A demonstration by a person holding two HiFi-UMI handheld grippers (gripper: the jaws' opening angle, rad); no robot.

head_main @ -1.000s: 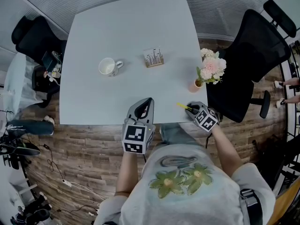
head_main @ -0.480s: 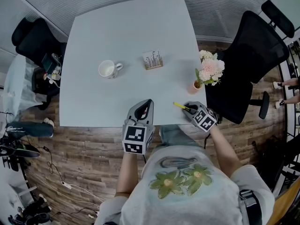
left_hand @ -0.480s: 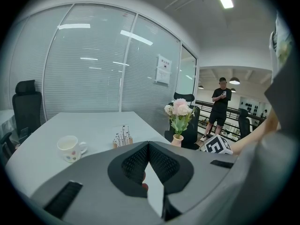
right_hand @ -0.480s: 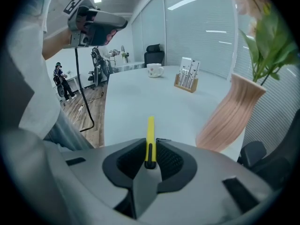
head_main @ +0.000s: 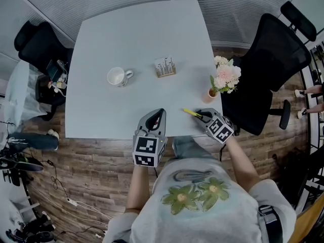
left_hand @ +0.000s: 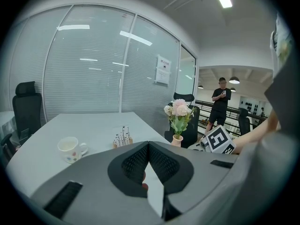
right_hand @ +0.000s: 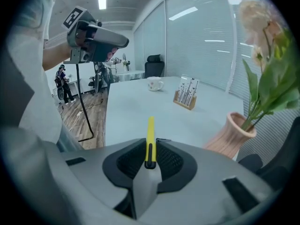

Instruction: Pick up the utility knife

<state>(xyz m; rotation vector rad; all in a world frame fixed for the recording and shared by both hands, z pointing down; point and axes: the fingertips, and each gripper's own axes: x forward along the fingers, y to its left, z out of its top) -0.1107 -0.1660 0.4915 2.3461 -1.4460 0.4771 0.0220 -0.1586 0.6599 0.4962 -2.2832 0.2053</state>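
From the head view, the right tongs [head_main: 202,116] pinch a slim yellow plastic utility knife [head_main: 191,112] at its near end. It sits at the near edge of the pale grey square worktop [head_main: 136,39], just on the person's side of the small pink ceramic vase of pink flowers [head_main: 213,91]. The left tongs [head_main: 156,117] hover well to the left of that vase, over the same edge.

In the left gripper view, the left tongs [left_hand: 149,147] are pressed together with nothing between them. The vase [left_hand: 177,140] stands ahead and to the right.

In the right gripper view, the right tongs [right_hand: 150,144] are clamped on the knife [right_hand: 150,134]. Its yellow body points straight out between the pads, to the left of the vase [right_hand: 231,136], and seems clear of the surface.

The knife looks light, stiff and smooth-sided, so it could pivot or slip in a narrow pinch. A hold nearer mid-body, across the flat sides and away from the blade tip, would likely be steadier.
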